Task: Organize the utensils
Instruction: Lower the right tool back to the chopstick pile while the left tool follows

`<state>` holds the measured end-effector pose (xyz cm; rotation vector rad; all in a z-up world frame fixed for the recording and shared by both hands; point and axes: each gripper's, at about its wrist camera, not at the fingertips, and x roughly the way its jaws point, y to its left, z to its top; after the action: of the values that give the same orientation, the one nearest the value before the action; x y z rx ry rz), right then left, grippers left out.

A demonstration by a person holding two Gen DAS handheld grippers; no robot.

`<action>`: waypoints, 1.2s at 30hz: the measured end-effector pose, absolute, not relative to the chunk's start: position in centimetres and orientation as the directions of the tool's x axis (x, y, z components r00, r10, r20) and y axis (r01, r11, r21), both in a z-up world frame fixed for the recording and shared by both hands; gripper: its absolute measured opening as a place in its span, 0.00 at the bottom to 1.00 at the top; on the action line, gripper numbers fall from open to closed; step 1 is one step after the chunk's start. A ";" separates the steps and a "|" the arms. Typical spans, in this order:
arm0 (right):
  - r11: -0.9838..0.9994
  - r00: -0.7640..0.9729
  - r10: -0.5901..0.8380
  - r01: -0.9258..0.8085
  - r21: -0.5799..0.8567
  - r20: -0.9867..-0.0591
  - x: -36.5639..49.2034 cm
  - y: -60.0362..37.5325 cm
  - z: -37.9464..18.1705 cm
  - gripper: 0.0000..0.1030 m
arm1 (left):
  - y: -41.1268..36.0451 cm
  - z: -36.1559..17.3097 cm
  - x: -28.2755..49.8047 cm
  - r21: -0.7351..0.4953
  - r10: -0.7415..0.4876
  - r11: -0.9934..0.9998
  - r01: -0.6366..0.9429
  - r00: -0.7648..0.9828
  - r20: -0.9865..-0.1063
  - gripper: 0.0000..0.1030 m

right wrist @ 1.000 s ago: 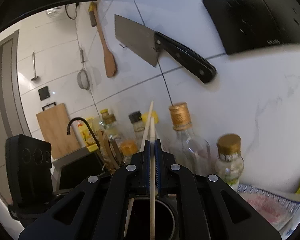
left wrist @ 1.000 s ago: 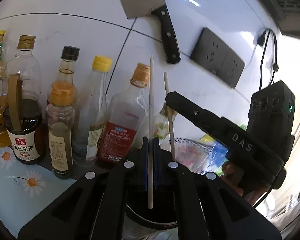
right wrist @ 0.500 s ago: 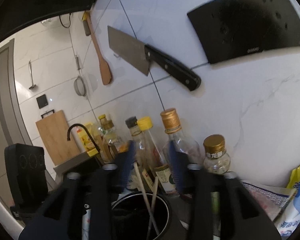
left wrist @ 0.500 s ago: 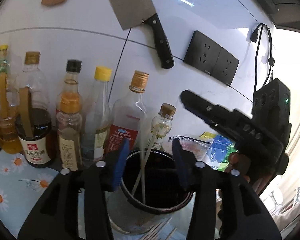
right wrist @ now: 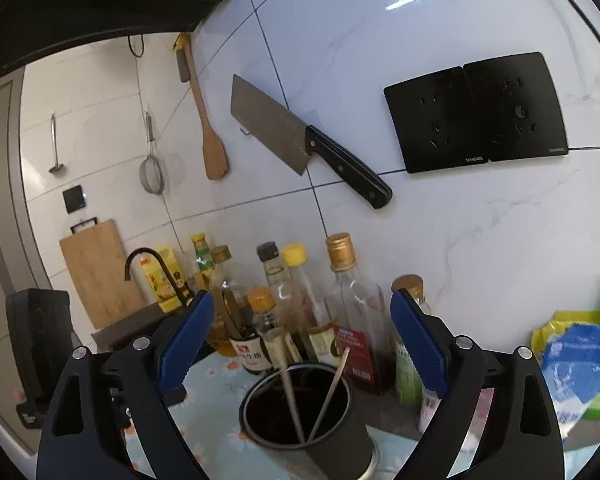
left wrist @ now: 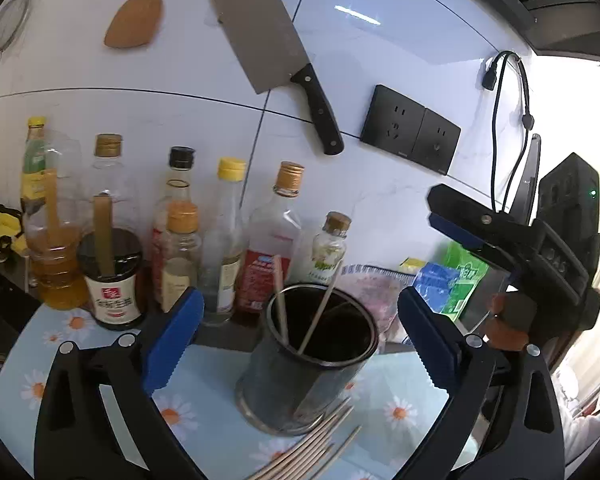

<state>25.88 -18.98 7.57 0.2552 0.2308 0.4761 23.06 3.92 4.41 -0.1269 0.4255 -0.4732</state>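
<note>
Both chopsticks (left wrist: 316,314) dropped into holder (left wrist: 300,392) | claws opening, empty

Left gripper (left wrist: 298,334), blue-padded, jaws opening, nothing between them. Centre frame: dark cylindrical metal holder (left wrist: 300,376) with two pale wooden chopsticks (left wrist: 316,316) leaning inside. More loose chopsticks (left wrist: 312,446) at bottom centre on daisy-print cloth (left wrist: 80,364).
</note>
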 end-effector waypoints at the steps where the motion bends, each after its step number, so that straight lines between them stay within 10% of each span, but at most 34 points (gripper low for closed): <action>1: 0.864 0.868 0.468 -0.410 0.293 -0.165 25.5 -18.9 7.5 0.84 | 4.2 4.3 22.9 -0.210 -0.464 0.886 0.413 0.802 -0.377 0.94; 36: 0.963 0.792 0.148 0.020 0.268 -0.592 19.3 -13.4 -7.7 0.85 | 6.4 -7.9 26.6 -0.181 -0.514 0.791 0.584 0.473 -0.716 0.94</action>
<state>19.31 -13.42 -7.71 0.2684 0.6545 0.0700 26.55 6.36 -7.87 0.0925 0.8425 -0.6726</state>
